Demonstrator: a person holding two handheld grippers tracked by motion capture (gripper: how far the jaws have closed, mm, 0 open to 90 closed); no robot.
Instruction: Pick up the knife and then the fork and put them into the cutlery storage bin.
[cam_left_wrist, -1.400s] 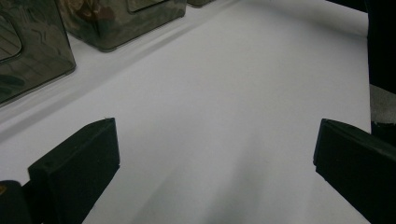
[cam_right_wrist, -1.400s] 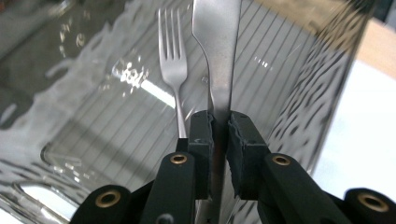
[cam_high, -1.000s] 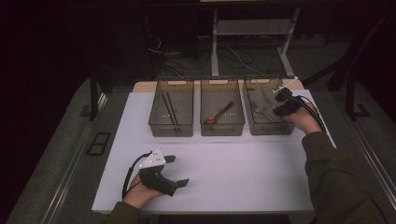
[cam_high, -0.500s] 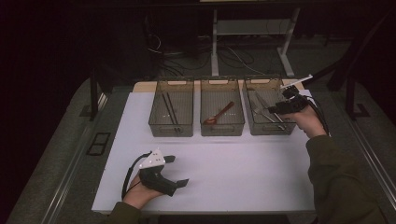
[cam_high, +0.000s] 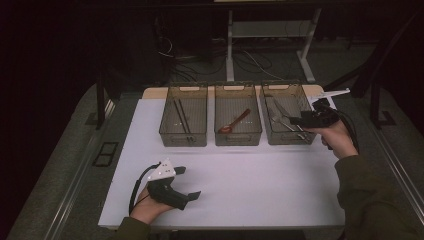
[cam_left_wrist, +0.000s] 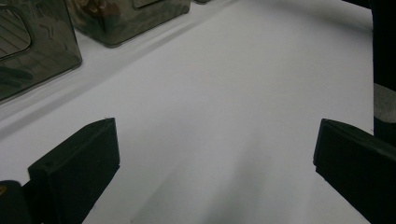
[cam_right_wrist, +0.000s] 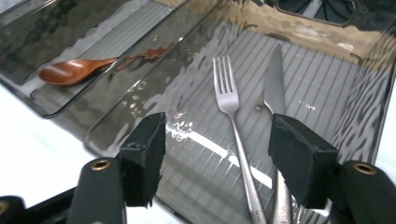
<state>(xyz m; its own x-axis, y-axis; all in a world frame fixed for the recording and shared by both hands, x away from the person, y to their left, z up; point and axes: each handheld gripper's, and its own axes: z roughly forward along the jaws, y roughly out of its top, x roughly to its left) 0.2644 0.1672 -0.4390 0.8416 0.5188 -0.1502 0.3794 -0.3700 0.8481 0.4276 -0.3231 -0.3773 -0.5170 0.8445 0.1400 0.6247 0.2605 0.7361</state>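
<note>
The white rectangular worktop (cam_high: 240, 180) carried three smoky translucent plastic bins in a row along its far edge. Taking the right-hand bin (cam_high: 286, 134) as landmark: the middle bin (cam_high: 238, 136) stood just beside it on its left and held a brown wooden spoon (cam_high: 234, 123), and the left bin (cam_high: 183, 136) beyond that held dark sticks.

The right claw (cam_high: 299, 120) hovered at the landmark bin's right wall, pointing in over it. Its jaws had just been opening and stood apart with nothing between the pads. The left claw (cam_high: 187, 182) rested on the bare worktop well in front of the landmark bin and to its left, jaws wide apart and empty, as the left gripper view showed.

On the ribbed floor of the landmark bin lay a silver metal fork (cam_right_wrist: 232, 122) and, touching or just beside it, a silver metal table knife (cam_right_wrist: 275, 88). In the right gripper view both lay straight ahead of the right claw, long axes running away from it, handles nearest, fork tines and knife tip pointing to the bin's far wall. The right hand was by far the nearer; judging by this, the cutlery looked freshly released, and the next move would be a withdrawal.
</note>
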